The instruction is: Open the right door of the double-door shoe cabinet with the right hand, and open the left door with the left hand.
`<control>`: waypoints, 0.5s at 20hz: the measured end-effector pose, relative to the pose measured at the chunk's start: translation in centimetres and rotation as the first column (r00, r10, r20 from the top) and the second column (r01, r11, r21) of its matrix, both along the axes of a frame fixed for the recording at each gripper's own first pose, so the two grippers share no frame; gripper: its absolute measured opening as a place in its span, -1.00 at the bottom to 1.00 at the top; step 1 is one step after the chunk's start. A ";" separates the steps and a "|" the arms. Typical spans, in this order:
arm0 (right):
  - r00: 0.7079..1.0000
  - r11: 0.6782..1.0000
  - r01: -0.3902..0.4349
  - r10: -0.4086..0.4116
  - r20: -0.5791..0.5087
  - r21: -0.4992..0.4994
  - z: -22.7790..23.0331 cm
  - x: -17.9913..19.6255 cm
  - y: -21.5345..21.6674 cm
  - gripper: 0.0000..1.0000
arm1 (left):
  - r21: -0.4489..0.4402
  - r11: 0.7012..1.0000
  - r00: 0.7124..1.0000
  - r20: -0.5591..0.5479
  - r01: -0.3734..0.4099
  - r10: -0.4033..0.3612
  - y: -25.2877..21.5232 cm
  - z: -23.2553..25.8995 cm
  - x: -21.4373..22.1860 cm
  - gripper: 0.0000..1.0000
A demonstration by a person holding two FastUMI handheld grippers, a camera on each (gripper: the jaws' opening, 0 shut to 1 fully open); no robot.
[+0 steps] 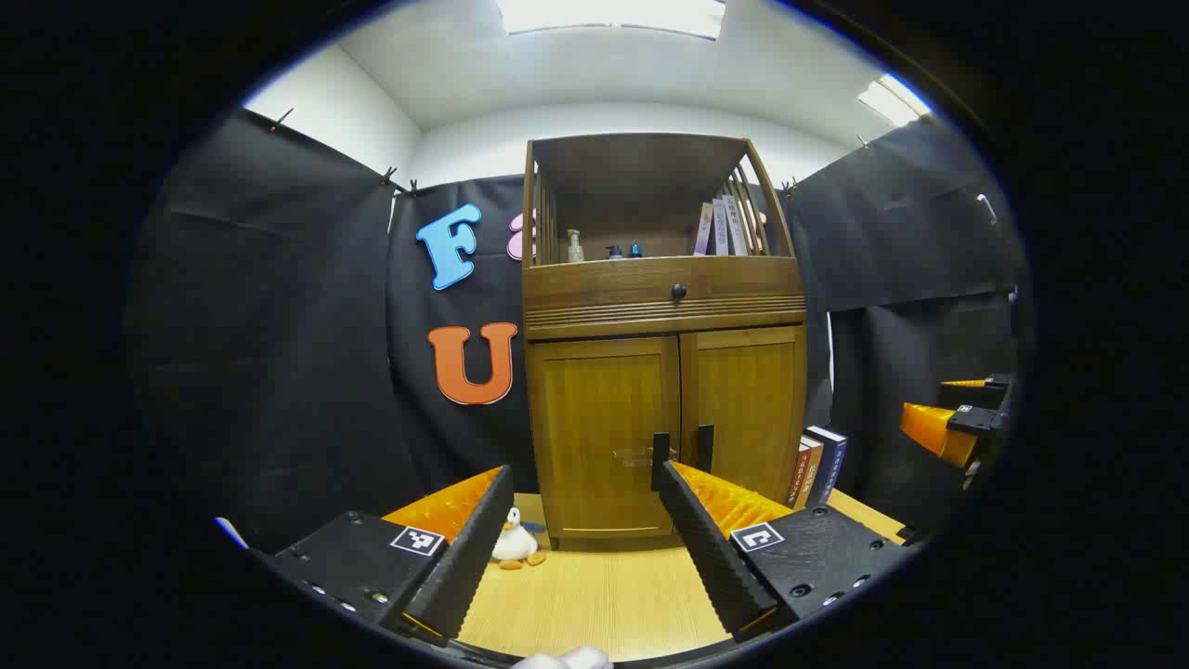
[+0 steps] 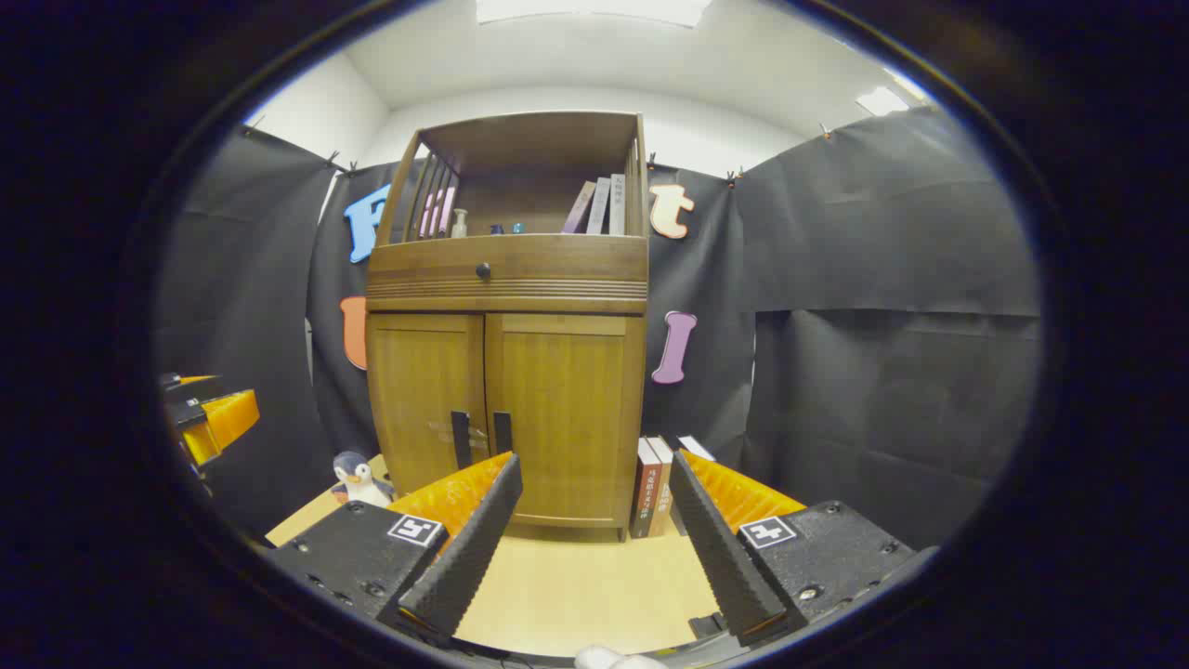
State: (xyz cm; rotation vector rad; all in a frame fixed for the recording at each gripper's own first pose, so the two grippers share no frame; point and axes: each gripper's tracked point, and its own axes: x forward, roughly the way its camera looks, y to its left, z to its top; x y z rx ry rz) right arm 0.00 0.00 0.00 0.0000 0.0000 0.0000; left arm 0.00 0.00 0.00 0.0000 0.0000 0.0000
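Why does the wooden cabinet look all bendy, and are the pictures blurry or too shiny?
In the left gripper view the fisheye lens bows the cabinet, leaning its top inward; ceiling lights blow out white. In the right gripper view the cabinet curves the same way, and the booth's wall is dim. Both views are sharp, with a soft sheen on the doors.

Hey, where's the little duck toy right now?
In the left gripper view, the duck toy sits on the wooden tabletop just left of the shoe cabinet, by its front left corner, framed between the open left claw fingers.
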 end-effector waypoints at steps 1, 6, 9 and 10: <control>1.000 1.000 0.000 0.000 0.000 -0.001 0.0 0.1 0.1 1.00 | 0.000 1.000 1.000 0.000 -0.001 0.001 0.2 0.0 0.1 0.92; 1.000 1.000 -0.008 0.008 -0.001 -0.004 0.0 0.3 0.6 1.00 | -0.006 1.000 1.000 0.002 -0.007 0.007 0.8 0.1 0.0 0.92; 1.000 1.000 -0.009 0.009 -0.001 -0.008 -0.1 0.3 0.8 1.00 | -0.002 1.000 1.000 0.004 -0.008 0.008 1.1 0.0 -0.1 0.92; 1.000 1.000 -0.009 0.009 -0.002 -0.009 0.0 0.2 0.8 1.00 | 0.002 1.000 1.000 0.003 -0.009 0.009 1.2 -0.1 -0.1 0.92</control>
